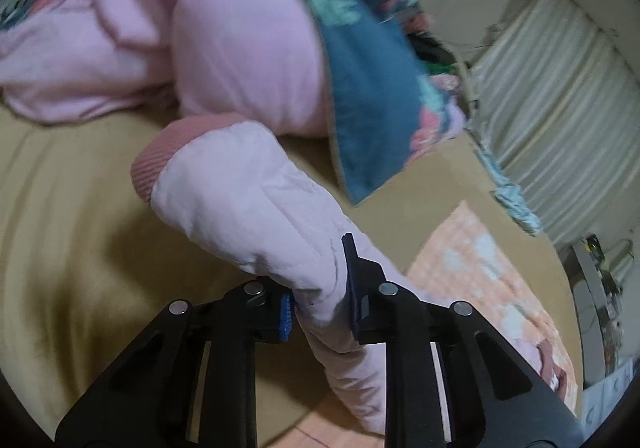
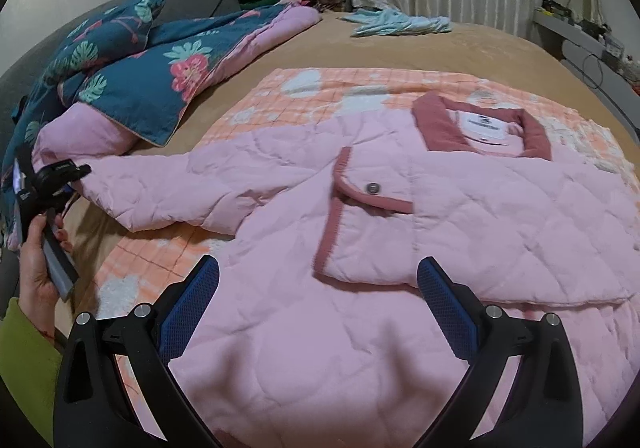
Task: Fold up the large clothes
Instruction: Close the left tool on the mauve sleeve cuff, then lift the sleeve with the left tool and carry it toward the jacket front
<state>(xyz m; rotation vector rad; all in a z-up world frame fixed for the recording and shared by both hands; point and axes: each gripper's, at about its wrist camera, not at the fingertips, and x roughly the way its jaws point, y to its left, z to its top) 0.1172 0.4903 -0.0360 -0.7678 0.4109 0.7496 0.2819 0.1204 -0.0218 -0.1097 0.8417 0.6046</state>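
Currently the pink quilted jacket [image 2: 400,240] lies face up on the orange checked blanket [image 2: 280,104], its sleeve [image 1: 256,208] pinched near the ribbed cuff [image 1: 160,156] by the left gripper [image 1: 320,288]. The right gripper [image 2: 318,288] hovers over the hem, jaws wide apart and empty. Slippery padding could slide from that narrow pinch, or a pull could drag the unpinned body askew toward the floral duvet [image 2: 132,80].

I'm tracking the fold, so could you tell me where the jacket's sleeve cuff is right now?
The ribbed dusty-pink cuff of the pink quilted jacket's sleeve is lifted above the tan bedsheet, just beyond the left tool.
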